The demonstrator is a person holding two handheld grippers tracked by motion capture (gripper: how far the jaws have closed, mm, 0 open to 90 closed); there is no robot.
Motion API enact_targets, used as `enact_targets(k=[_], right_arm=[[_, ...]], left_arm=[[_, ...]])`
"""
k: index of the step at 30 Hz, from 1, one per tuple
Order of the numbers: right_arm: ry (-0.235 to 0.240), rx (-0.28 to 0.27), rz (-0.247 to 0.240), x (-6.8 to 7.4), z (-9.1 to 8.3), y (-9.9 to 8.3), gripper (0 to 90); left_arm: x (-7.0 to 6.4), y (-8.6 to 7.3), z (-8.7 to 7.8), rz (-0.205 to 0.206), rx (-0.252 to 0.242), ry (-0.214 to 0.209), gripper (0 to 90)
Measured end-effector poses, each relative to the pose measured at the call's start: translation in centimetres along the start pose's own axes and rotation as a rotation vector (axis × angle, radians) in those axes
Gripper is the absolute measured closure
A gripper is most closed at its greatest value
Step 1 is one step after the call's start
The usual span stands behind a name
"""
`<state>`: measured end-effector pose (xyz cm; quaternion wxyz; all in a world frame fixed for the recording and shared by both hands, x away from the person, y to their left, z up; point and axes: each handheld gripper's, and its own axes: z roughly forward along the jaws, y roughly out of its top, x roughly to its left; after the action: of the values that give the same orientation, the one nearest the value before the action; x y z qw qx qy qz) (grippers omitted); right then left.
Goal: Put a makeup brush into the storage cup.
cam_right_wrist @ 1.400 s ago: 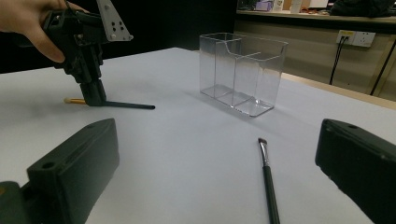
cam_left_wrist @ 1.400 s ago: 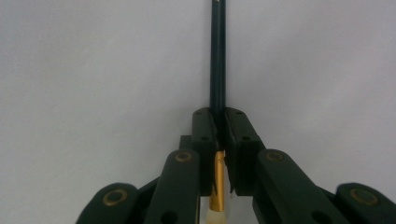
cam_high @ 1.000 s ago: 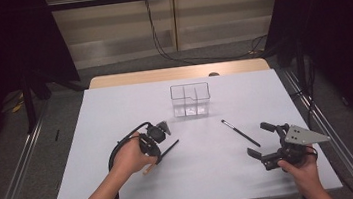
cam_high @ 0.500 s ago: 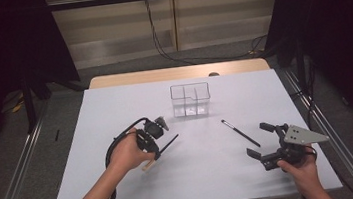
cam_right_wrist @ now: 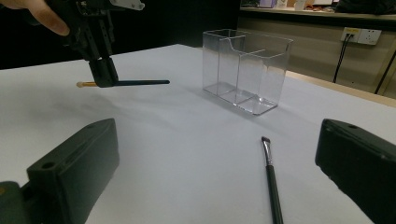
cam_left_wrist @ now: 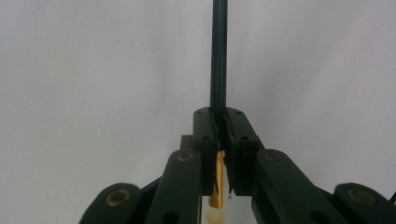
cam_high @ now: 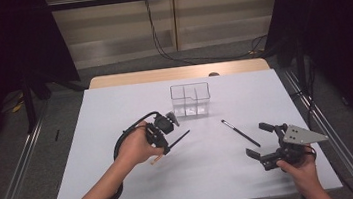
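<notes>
Left claw (cam_high: pixel 165 140) pinches a dark-handled brush (cam_high: pixel 179 139) near its gold end, lifted level over the worktop (cam_high: pixel 93 139), likely bound for the clear organizer (cam_high: pixel 191 99) beyond. Right claw (cam_high: pixel 262 142) is spread wide, near a second brush (cam_high: pixel 240 133) lying flat.

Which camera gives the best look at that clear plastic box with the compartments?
The right gripper view: the clear box stands close and large there, its dividers and open top plain to see. In the high view the box is small and far, near the table's back. The left gripper view looks along a dark brush handle instead.
</notes>
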<state>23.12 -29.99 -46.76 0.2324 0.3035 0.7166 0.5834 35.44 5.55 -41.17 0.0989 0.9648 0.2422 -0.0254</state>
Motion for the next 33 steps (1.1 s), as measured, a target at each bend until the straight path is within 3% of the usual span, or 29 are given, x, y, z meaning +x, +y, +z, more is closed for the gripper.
enact_targets(k=[2,4,8,12,19,25,33], right_arm=[[0.000,-0.001,0.000,0.0,0.0,0.0,0.0],[0.000,0.007,-0.004,-0.1,0.0,0.0,0.0],[0.008,0.008,-0.004,-0.1,0.1,0.0,0.0],[0.011,0.007,-0.004,0.0,0.2,0.1,0.0],[0.020,0.005,-0.007,0.0,0.3,0.3,0.0],[0.042,0.026,-0.006,0.1,0.5,0.3,0.0],[0.067,0.066,-0.017,0.3,1.1,0.7,0.0]], left_arm=[[-0.3,0.2,0.1,-0.006,-0.019,-0.002,84.2],[-0.5,0.8,-0.1,0.044,-0.013,-0.005,84.2],[-1.1,1.5,-0.1,0.067,-0.031,-0.017,84.2],[-2.0,2.4,0.0,0.148,-0.020,-0.031,84.2],[-3.3,3.3,0.4,0.240,-0.021,-0.045,84.2],[-3.5,3.4,0.1,0.257,-0.026,-0.053,84.2],[-3.4,3.2,-0.2,0.266,-0.071,-0.086,84.2]])
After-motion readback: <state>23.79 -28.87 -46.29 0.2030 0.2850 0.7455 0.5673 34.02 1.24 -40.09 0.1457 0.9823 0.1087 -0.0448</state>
